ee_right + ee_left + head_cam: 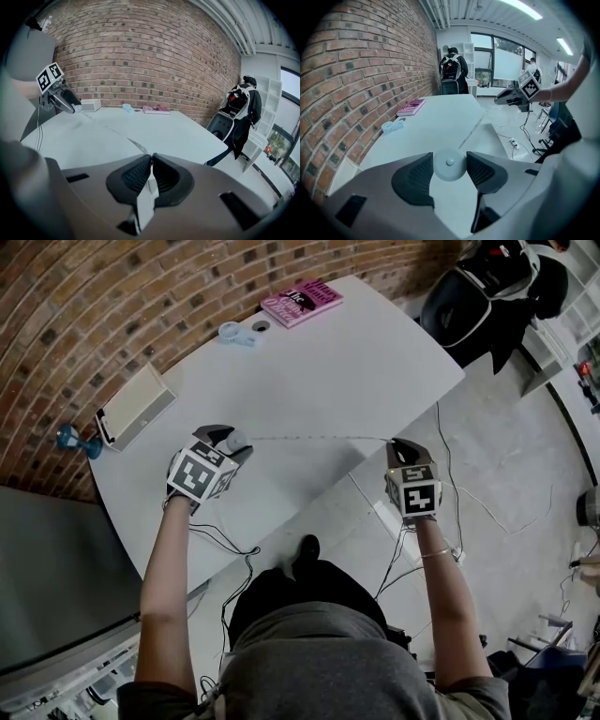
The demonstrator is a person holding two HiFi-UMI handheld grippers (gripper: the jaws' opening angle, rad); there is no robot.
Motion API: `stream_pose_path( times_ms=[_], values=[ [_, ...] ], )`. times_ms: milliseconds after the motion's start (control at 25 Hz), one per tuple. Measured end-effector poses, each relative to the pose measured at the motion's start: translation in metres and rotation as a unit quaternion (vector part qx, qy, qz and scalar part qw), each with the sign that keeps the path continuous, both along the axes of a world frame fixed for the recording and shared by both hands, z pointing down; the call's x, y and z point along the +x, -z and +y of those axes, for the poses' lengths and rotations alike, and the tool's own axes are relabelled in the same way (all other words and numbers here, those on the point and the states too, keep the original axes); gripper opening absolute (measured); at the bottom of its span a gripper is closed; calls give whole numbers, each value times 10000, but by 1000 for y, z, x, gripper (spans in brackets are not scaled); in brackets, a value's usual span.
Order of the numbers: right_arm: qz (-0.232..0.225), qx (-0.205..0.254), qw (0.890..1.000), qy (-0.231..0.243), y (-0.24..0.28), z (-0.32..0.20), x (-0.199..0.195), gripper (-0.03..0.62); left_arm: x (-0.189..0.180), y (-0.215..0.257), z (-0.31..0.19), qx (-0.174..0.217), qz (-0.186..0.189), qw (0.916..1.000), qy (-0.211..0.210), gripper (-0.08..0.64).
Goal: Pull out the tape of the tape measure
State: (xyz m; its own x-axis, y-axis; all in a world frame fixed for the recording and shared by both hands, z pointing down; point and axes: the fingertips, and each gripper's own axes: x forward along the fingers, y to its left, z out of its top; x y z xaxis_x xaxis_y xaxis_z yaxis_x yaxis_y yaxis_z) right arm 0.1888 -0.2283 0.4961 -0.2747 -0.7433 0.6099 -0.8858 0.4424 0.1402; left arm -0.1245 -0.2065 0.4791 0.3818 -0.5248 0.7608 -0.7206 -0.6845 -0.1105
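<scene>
White tape measure [449,165] sits clamped in left gripper [233,441], its tape [319,438] (taut) pinched by right gripper [151,156].

Tape measure [235,439]: in the head view its case lies mostly hidden behind the left gripper [225,442]. Tape [319,438]: markings too small to read; its end hidden inside the closed pads of the right gripper [150,157]. Pink book [302,302]: cover print illegible. Pale blue item [236,333] beside it — kind cannot be told. Person with a backpack [487,287] — cut off by the top edge.
</scene>
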Motion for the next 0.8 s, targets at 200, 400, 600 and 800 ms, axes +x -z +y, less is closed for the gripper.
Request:
stream_pose_path(
  times_ms=[200, 400, 600, 800],
  values=[
    [-16, 57, 9998, 215, 2, -12, -17, 20, -14, -1, -1, 33, 7, 9995, 311, 235],
    [48, 118, 9992, 369, 1, -23, -29, 20, -25, -4, -8, 130, 145, 9973, 709, 235],
    [96, 83, 9993, 355, -5, -29, -44, 21, -33, -10, -18, 244, 177, 9937, 1077, 235],
    [96, -36, 9997, 206, -15, -36, -59, 23, -35, -22, -33, 220, 263, 9920, 1215, 235]
  ],
)
